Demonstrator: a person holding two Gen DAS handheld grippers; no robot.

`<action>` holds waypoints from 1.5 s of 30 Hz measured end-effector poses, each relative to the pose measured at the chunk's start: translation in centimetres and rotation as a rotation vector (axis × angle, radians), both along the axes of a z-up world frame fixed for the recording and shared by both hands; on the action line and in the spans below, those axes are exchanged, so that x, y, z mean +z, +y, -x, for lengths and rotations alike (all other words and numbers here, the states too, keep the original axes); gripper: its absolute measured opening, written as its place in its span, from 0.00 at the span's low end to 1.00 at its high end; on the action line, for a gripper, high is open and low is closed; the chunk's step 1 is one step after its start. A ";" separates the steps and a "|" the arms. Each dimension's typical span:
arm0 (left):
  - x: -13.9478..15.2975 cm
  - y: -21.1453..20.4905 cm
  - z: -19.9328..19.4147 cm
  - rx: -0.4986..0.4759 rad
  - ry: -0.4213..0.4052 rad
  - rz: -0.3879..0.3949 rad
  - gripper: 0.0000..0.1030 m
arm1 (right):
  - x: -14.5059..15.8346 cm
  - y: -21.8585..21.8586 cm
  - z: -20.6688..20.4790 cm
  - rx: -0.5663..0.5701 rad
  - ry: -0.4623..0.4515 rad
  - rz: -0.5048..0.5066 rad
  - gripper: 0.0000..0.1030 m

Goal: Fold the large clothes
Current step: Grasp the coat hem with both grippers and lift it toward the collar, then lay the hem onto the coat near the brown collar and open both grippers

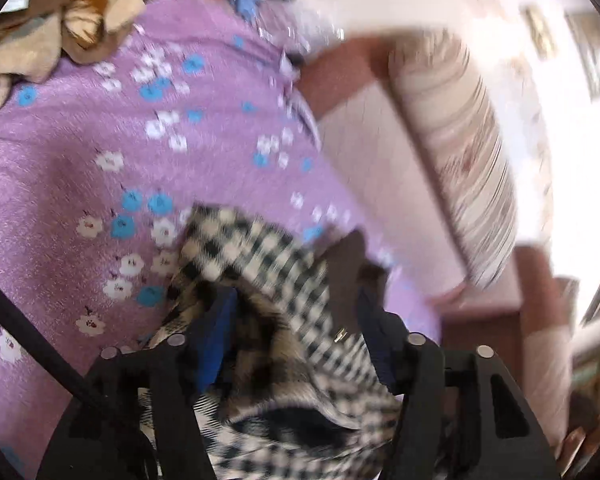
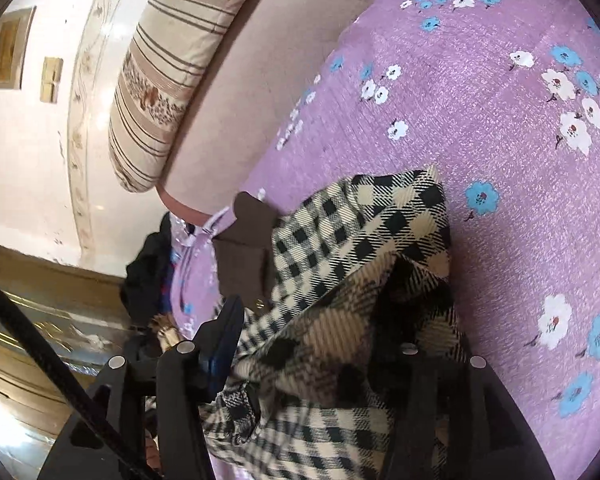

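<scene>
Though bunched, checked garment (image 2: 340, 264) lengthwise away from both tongs (image 1: 292, 360) (image 2: 312, 340), each pinching it.

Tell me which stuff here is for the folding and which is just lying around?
For the folding:
- checked garment, bunched in both grippers
- left gripper
- right gripper
- purple flowered sheet it lies on

Just lying around:
- striped pillow
- tan and brown clothes pile
- dark clothes at the bed's edge
</scene>
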State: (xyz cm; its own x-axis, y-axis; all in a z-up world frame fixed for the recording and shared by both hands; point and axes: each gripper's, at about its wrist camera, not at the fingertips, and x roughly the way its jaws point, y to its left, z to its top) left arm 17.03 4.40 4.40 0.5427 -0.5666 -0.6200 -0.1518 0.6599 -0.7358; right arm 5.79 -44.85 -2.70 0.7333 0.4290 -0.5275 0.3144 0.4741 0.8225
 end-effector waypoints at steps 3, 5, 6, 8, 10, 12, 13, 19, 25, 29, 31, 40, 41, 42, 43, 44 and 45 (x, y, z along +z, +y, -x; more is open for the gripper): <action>2.3 0.1 -0.1 -0.031 -0.035 -0.028 0.57 | 1.8 0.0 0.6 -0.017 -0.030 0.072 0.69; 3.8 -0.1 0.3 -0.047 -0.068 -0.114 0.57 | 3.4 -0.3 1.2 -0.028 -0.063 0.115 0.70; 4.5 -0.4 0.7 -0.064 -0.081 -0.157 0.57 | 4.3 -0.5 1.4 -0.031 -0.069 0.138 0.70; 5.7 -0.8 2.0 -0.112 -0.117 -0.225 0.58 | 5.5 -0.4 1.9 -0.025 -0.092 0.175 0.70; 6.3 -1.6 4.0 -0.176 -0.157 -0.305 0.61 | 6.9 0.7 2.9 0.026 -0.103 0.249 0.70; 6.1 -2.4 6.3 -0.250 -0.191 -0.389 0.62 | 7.6 2.9 3.9 0.115 -0.080 0.376 0.70; 5.7 -2.9 7.7 -0.289 -0.205 -0.434 0.62 | 7.5 4.5 4.6 0.174 -0.069 0.446 0.70; 0.0 -7.6 15.7 -0.571 -0.303 -0.701 0.62 | 4.1 12.6 7.0 0.435 -0.040 0.699 0.50; -4.2 -11.2 12.3 -0.622 -0.284 -0.854 0.62 | 1.5 16.9 1.6 0.507 -0.012 0.794 0.49; -3.5 -10.9 5.5 -0.485 -0.257 -0.851 0.62 | 1.8 17.7 -3.8 0.474 0.002 0.861 0.49; -4.3 -10.8 1.4 -0.418 -0.201 -0.881 0.62 | 1.5 17.3 -7.0 0.436 0.037 0.880 0.49; -4.3 -7.5 -5.9 -0.215 -0.113 -0.821 0.62 | 2.9 12.0 -9.8 0.243 0.068 0.796 0.53; -4.0 -7.2 -5.5 -0.214 -0.117 -0.807 0.62 | 3.2 11.8 -9.2 0.243 0.059 0.800 0.53; -3.6 -6.8 -4.9 -0.220 -0.124 -0.793 0.62 | 3.6 11.5 -7.9 0.243 0.044 0.804 0.53; -3.4 -6.6 -4.0 -0.228 -0.129 -0.788 0.62 | 3.9 11.2 -6.4 0.246 0.032 0.795 0.53; -3.2 -6.6 -2.9 -0.235 -0.133 -0.786 0.62 | 3.9 10.9 -5.0 0.250 0.023 0.778 0.53; -3.0 -6.5 -1.6 -0.247 -0.141 -0.786 0.62 | 3.9 10.6 -3.2 0.257 0.011 0.752 0.53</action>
State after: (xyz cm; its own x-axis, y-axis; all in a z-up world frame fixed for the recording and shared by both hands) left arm 18.67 -2.10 1.40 0.5616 -0.1105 -0.8200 0.1238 0.9911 -0.0488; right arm 9.00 -34.26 1.19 0.6527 0.1098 -0.7496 0.1261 0.9599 0.2503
